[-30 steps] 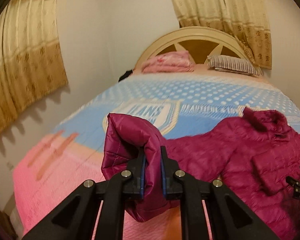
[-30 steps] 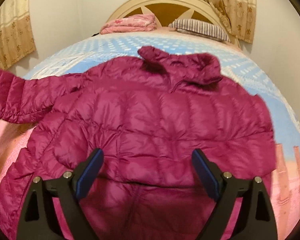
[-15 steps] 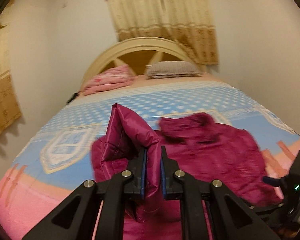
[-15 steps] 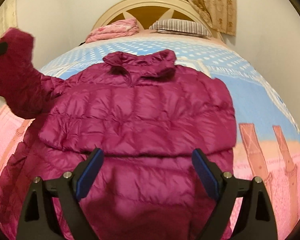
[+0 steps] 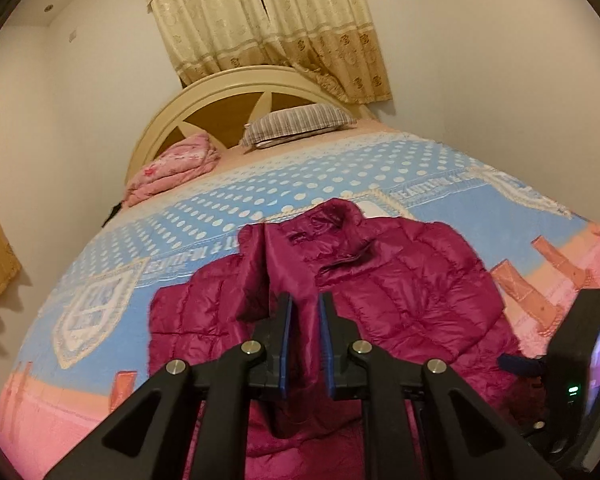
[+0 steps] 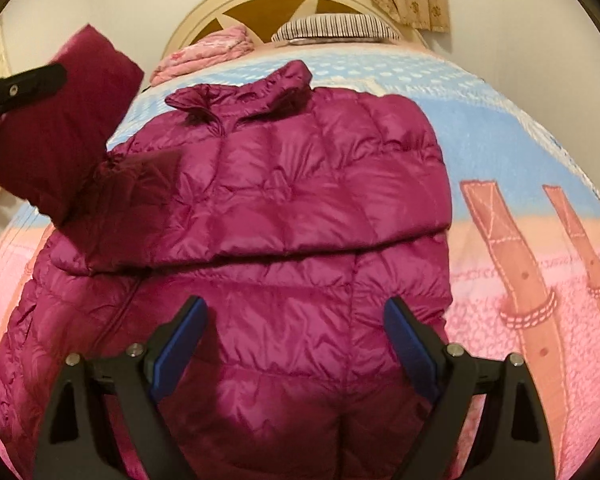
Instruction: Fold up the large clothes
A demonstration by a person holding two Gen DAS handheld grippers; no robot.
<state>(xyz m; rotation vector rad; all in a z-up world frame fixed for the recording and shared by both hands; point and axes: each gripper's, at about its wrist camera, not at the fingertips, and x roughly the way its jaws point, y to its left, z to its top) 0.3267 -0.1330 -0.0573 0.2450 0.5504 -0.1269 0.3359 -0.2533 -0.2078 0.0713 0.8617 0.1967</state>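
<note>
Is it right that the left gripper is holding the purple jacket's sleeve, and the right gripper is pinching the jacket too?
Not quite. The right gripper is open, its jaws wide apart above the jacket, pinching nothing; the right wrist view shows it. The left gripper does hold the sleeve.

Your left wrist view low over the bed's foot, facing the cream arched headboard [image 5: 256, 92], your right wrist view close, tilted steeper down, both sharing the quilted magenta puffer jacket [image 5: 412, 280] [image 6: 292, 200].
</note>
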